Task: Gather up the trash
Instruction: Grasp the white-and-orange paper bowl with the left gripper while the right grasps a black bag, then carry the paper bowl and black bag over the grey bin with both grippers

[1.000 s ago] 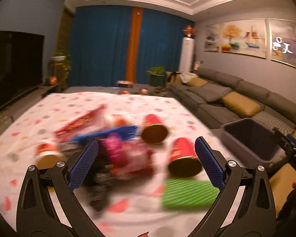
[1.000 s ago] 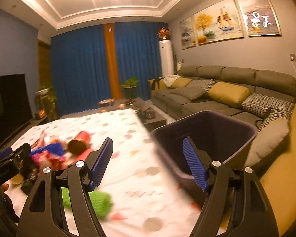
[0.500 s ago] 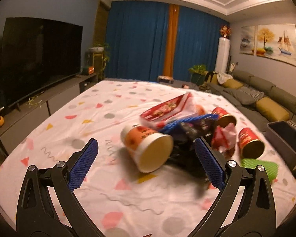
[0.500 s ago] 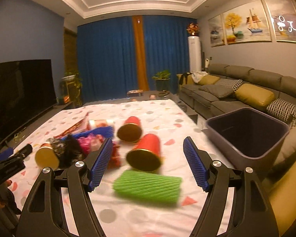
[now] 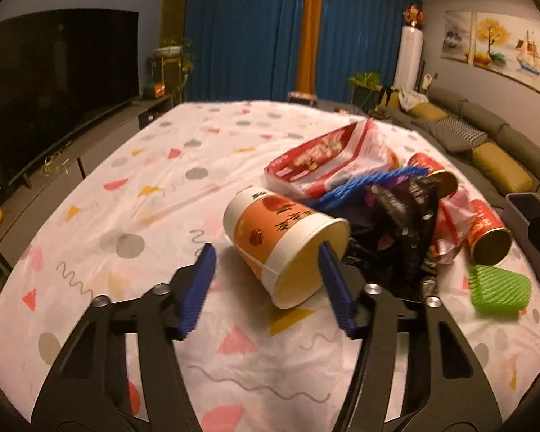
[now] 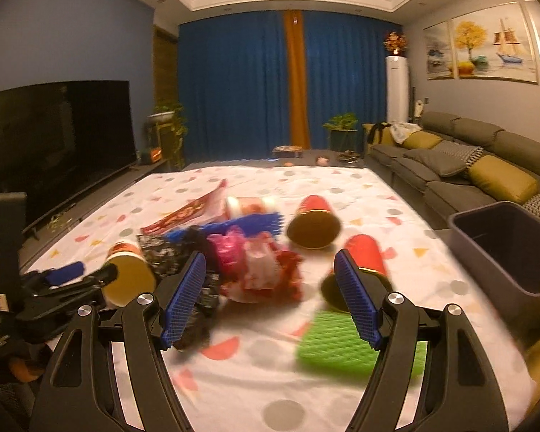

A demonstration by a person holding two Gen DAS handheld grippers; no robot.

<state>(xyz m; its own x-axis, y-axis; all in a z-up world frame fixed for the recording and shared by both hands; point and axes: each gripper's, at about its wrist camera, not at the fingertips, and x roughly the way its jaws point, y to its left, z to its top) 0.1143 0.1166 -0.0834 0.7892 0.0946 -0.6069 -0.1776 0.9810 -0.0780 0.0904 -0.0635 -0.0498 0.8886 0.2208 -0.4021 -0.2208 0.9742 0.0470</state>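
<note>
Left wrist view: cup (image 5: 284, 244) lies on its side on the worktop (image 5: 162, 187), mouth toward the camera, at 12 o'clock from the left tool (image 5: 266, 250). It is the nearest piece of trash and sits at the 9 o'clock edge of the pile, so it's the easy first pick.

Left tool: jaws have just been closing, cup between them. The right pad sits at the cup's mouth rim, possibly inside it, can't tell. The left pad is clear of the cup wall. Not clamped yet, nothing gripped. My read: it's lining up a pinch on the wall at the rim, since the body looks too wide for an easy grab.

Rest of the pile, from the cup:
- 1 o'clock: red bag (image 5: 324, 158), with blue net (image 5: 363, 183) below it
- 3 o'clock: black wrapper (image 5: 403, 208), touching or just beside the cup
- further at 3 o'clock: two red cans on their sides, one near (image 5: 486, 230), one far (image 5: 432, 169)
- 4 o'clock: green net (image 5: 500, 291), apart from the pile

Right wrist view: right tool (image 6: 270, 255) is released, jaws wide, nothing between the pads. It hovers short of the pile with a red-white wrapper (image 6: 266, 270) at 12 o'clock. Frame is blurred here. Likely staged for the next piece while the left takes the cup.

Bin (image 6: 482, 210) is at 3 o'clock off the worktop's edge, open top, looks empty. It's on the right tool's side, so the left has the longer carry.

Risk: thin cup wall may buckle or roll away under a one-sided pinch.
</note>
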